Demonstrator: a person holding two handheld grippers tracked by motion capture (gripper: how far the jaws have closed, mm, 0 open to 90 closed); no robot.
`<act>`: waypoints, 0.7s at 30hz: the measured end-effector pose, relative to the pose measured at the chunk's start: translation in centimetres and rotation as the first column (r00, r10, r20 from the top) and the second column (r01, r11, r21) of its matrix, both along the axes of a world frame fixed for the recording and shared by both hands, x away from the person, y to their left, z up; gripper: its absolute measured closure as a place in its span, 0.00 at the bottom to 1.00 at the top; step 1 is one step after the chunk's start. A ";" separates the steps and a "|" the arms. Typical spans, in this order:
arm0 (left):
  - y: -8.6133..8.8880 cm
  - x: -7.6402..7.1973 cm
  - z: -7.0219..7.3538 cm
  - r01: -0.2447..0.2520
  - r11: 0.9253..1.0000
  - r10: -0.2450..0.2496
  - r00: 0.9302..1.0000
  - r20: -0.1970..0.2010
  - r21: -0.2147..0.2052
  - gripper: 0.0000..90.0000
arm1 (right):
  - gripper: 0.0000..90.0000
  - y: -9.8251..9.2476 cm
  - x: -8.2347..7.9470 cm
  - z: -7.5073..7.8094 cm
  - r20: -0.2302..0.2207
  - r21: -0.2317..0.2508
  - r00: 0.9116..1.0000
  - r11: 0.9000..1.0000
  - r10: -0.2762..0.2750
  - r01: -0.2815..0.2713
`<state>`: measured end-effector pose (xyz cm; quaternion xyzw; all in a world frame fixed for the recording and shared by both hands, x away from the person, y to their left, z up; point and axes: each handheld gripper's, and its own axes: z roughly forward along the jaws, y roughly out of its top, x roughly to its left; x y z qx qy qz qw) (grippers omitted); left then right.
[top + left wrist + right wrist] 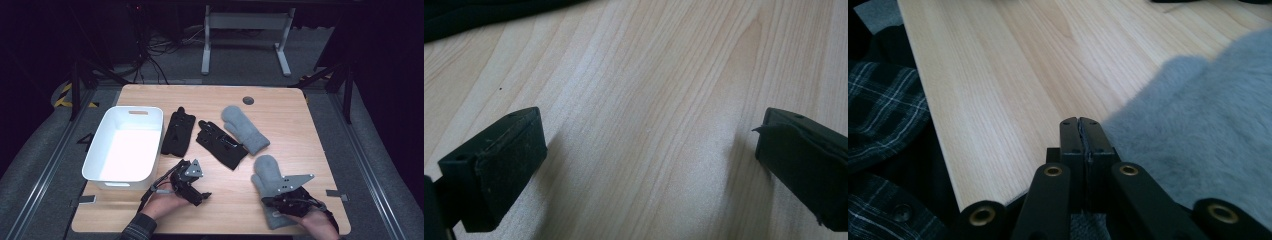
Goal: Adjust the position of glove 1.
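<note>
A white bin point(125, 147) sits on the left of the wooden table point(280, 100). Two black gloves point(178, 131) lie beside it. Another grey mitten point(245, 129) lies farther back, near a small round hole point(248, 100).

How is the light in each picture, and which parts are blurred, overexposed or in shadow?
High view: the table is lit, the room around it dark; the white bin floor glares to blank white. Left gripper view: open left gripper jaws are near and soft, casting faint shadows on sharp wood grain. Right gripper view: the shut right gripper is fairly sharp; the grey mitten looks soft and fuzzy.
</note>
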<state>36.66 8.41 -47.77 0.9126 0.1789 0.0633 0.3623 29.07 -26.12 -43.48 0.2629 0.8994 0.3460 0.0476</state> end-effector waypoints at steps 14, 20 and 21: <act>0.0 0.0 0.0 0.000 1.000 0.000 1.000 0.000 0.000 0.00 | 1.00 -6.2 0.0 0.5 0.026 -0.026 0.984 0.984 -0.178 0.179; 0.0 0.0 0.0 0.000 1.000 0.000 1.000 0.000 0.000 0.00 | 0.99 -7.9 0.3 1.2 0.046 0.004 0.972 0.974 -0.229 0.229; 0.0 0.0 0.0 0.000 1.000 0.000 1.000 0.000 -0.001 0.00 | 0.93 -7.8 0.5 1.5 0.062 0.010 0.971 0.973 -0.232 0.232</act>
